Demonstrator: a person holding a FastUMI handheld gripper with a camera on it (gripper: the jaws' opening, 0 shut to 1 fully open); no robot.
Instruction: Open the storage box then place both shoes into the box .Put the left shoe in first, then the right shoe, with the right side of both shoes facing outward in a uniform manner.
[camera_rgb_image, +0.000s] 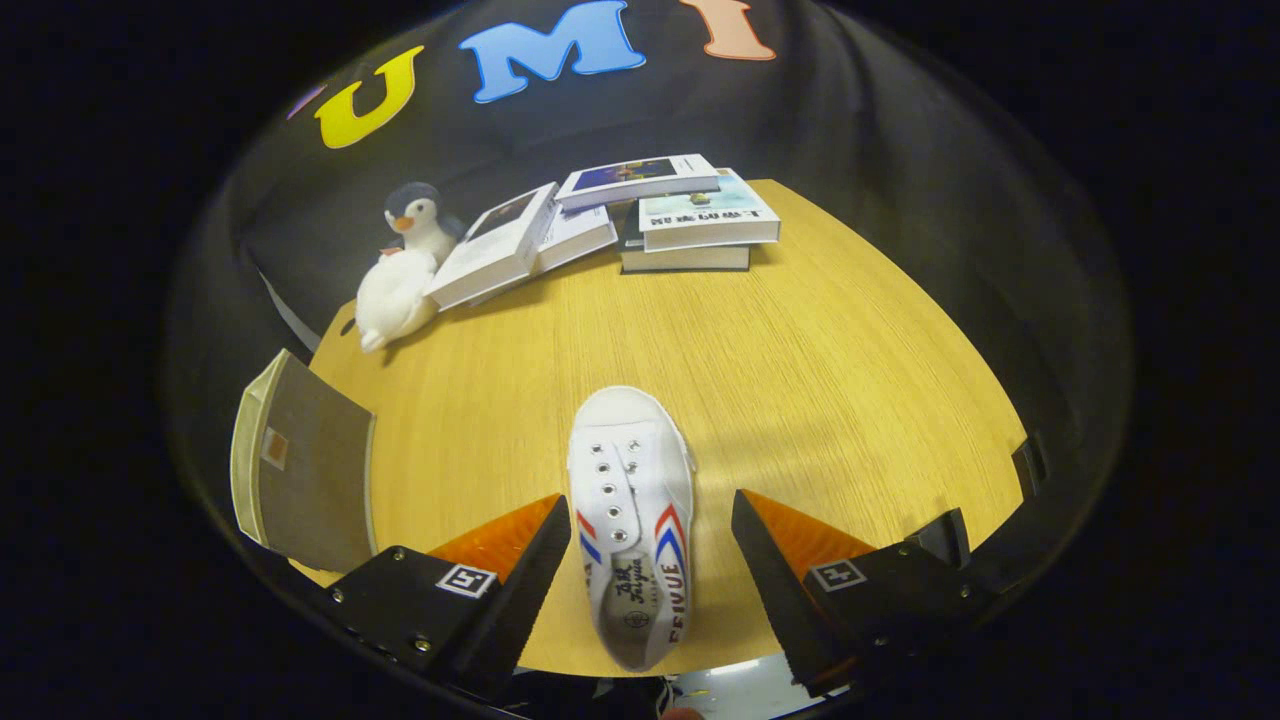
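Shoe lies on the table between my fingers, untouched. My tool gapes open. Its side lettering stays illegible to me.

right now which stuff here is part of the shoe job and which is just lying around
Part of the job:
- white shoe, lying between the open fingers of the gripper, toe pointing away from them
- flat grey-brown box panel, off the table edge beside one finger; probably the storage box

Just lying about:
- penguin plush
- white plush
- books, beyond the shoe
- wooden table
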